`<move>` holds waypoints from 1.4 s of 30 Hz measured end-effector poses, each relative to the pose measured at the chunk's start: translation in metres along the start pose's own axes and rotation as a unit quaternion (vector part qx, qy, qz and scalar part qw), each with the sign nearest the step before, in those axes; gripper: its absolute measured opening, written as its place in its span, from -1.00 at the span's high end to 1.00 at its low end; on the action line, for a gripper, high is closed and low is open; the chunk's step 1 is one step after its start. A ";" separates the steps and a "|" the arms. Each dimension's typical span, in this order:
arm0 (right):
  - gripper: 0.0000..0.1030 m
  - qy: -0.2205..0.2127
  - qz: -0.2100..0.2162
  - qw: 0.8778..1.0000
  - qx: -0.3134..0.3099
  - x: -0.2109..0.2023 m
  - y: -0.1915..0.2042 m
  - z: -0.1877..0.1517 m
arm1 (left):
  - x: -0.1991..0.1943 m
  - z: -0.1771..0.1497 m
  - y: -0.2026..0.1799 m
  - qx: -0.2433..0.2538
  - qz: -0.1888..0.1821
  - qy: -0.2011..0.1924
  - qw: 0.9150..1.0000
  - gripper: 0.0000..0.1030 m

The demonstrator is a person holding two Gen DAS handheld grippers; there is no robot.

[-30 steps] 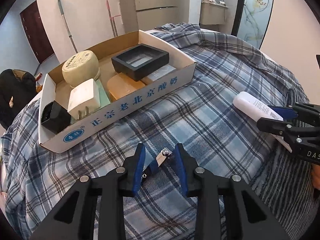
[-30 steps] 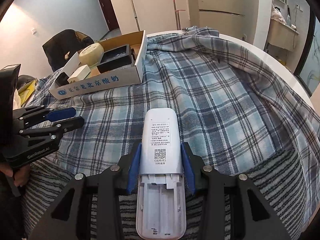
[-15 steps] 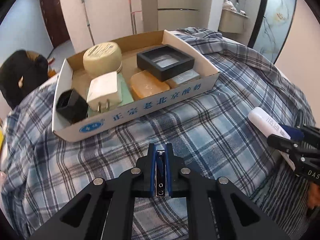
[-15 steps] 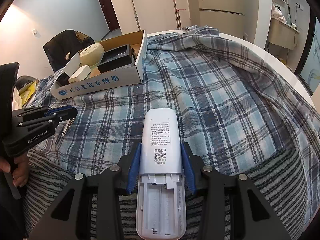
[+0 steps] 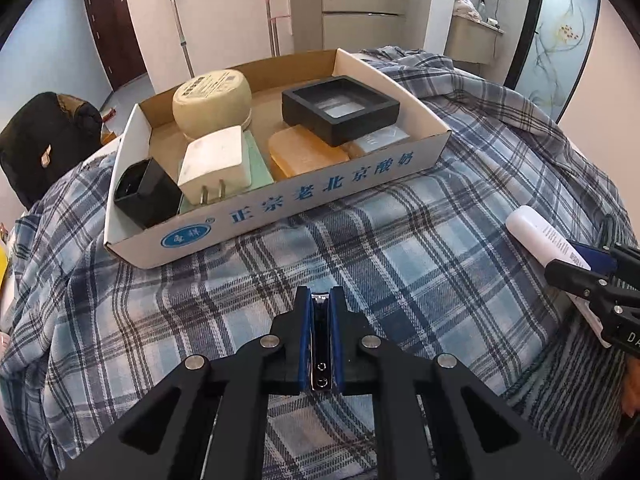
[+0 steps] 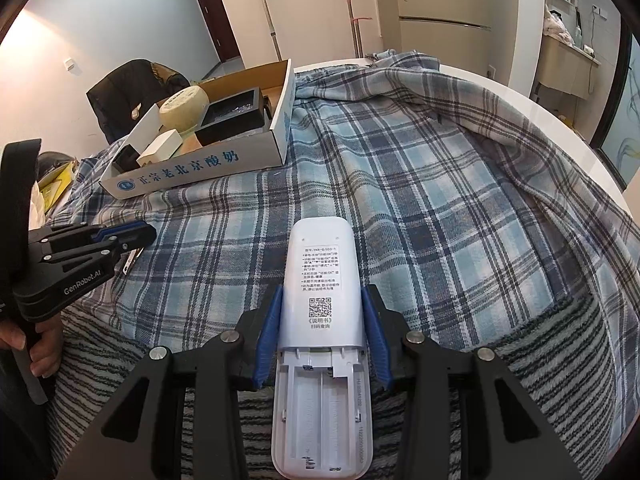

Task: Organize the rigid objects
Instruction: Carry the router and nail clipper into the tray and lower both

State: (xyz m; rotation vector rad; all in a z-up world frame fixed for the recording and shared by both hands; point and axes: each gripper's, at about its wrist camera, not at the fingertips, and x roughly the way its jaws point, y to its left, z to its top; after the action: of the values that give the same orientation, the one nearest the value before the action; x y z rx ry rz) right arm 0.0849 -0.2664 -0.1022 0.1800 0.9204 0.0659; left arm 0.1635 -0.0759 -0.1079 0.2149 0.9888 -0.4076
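Note:
My left gripper [image 5: 319,300] is shut on a metal nail clipper [image 5: 320,344] and holds it above the plaid cloth, in front of the cardboard box [image 5: 304,200]. The box holds a round cream tin [image 5: 212,100], a white charger [image 5: 216,164], a black cube [image 5: 146,196], an orange soap bar [image 5: 304,152] and a black square tray [image 5: 340,108]. My right gripper [image 6: 322,300] is shut on a white remote control [image 6: 320,280], back side up with its battery bay open. The remote [image 5: 540,240] and right gripper [image 5: 592,276] also show at the right of the left wrist view.
A blue plaid cloth [image 6: 440,200] covers the round table; a striped grey fabric [image 6: 540,360] lies along the near edge. A black bag [image 5: 44,136] sits on a chair beyond the box. The left gripper [image 6: 120,240] shows at the left of the right wrist view.
My left gripper has closed on the nail clipper, lifted it off the cloth and moved toward the box. The right gripper has stayed still, holding the remote.

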 end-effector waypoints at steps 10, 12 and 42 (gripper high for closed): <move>0.24 0.000 0.000 1.000 0.000 0.001 0.000 0.000 | -0.021 -0.001 -0.002 -0.007 0.020 -0.042 0.999 0.80; 0.24 0.000 -0.002 1.000 0.001 0.001 0.000 0.000 | -0.033 0.000 -0.002 -0.020 0.023 -0.048 0.998 0.80; 0.24 -0.104 0.038 0.994 -0.014 -0.071 0.038 0.142 | -0.128 0.106 0.039 -0.135 0.078 -0.125 0.980 0.80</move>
State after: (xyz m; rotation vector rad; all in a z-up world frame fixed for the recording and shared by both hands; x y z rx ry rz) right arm 0.1559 -0.2569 0.0449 0.1923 0.7051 0.1285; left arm 0.1998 -0.0480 0.0572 -0.0059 0.7639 -0.1495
